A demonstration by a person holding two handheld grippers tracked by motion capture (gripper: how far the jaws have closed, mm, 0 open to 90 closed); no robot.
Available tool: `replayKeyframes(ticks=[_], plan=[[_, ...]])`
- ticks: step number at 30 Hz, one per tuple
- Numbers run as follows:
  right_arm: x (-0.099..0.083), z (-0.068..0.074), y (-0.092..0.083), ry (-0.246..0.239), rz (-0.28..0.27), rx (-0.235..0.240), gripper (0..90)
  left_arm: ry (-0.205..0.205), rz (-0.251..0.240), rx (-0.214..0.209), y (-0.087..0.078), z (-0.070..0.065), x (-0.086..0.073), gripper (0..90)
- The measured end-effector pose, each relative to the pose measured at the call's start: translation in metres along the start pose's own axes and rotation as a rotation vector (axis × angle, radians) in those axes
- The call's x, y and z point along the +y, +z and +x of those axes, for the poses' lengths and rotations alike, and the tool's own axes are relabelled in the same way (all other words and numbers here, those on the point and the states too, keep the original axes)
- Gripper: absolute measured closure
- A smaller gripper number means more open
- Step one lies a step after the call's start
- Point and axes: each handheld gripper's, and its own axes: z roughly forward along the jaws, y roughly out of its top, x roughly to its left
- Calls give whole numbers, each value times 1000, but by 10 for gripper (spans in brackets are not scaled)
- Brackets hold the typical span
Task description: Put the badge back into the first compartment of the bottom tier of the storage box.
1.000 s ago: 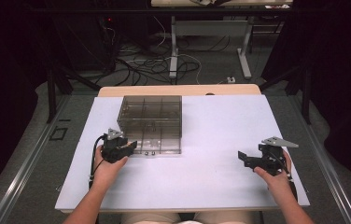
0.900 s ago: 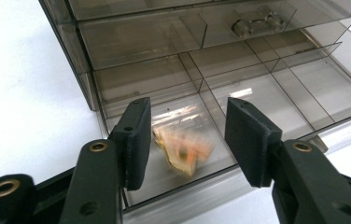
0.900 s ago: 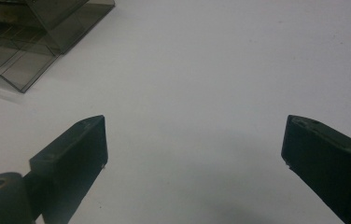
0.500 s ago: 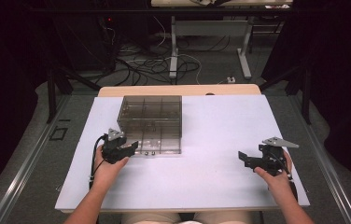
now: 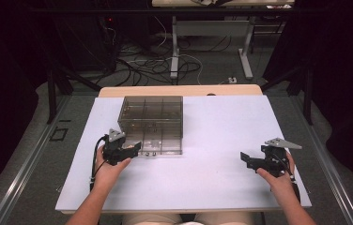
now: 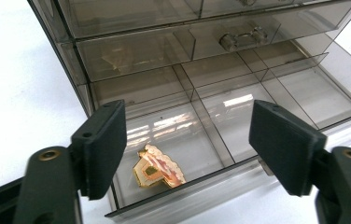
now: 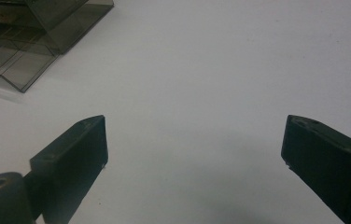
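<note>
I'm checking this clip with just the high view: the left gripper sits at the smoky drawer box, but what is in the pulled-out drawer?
Observer: A gold and pink trinket lies in the near left compartment of the open drawer.
Operator: Is the left gripper holding it?
Observer: No. The left gripper has just been opening; its jaws stand apart above the trinket, nothing pinched.
Operator: And the right gripper?
Observer: The right gripper is open over bare white table, away from the drawer box.

Bright lit white table, dark surrounds, glare on smoky drawer box, close jaws slightly soft
</note>
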Motion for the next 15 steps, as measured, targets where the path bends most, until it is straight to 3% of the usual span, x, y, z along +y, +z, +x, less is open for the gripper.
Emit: replayKeyframes(ticks=[9, 15], plan=[[0, 1, 0, 0, 3, 10, 66, -18, -24, -26, -3, 1, -1, 160], [0, 1, -1, -7, 4, 8, 66, 9, -40, -28, -7, -1, 1, 106]])
